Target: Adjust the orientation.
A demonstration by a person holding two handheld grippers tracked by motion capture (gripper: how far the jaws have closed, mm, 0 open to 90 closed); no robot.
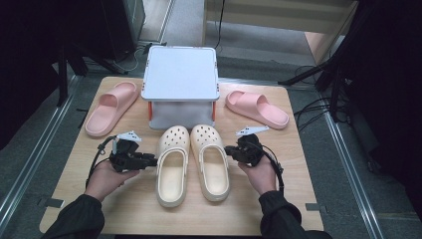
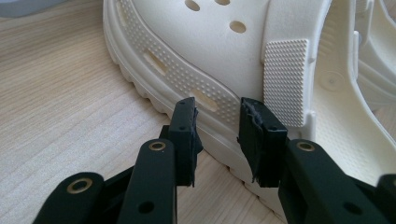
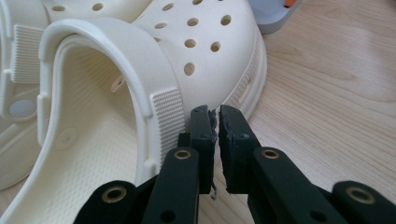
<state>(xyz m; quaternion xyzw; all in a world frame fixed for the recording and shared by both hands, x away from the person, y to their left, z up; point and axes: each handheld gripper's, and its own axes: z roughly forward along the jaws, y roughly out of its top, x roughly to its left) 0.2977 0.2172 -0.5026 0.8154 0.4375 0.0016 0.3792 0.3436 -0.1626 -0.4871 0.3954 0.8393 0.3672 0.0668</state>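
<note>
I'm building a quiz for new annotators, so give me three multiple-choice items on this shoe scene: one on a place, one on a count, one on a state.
1. Where does the pair of cream perforated foam clogs lie?
A. On top of the box
B. On the wooden table in front of the grey box
C. On the floor

2. How many pink foam slides are on the wooden table?
A. One
B. Two
C. Four

3. How do the right hand-held gripper's jaws stand?
A. Nearly shut, beside the clog's outer edge
C. Clamped on a pink slide
B. Spread wide apart

Answers: 1 B, the high view shows them side by side before the grey square-topped box. 2 B, one pink slide left of the box, another right. 3 A, its own view shows a slim gap between the pads.
</note>
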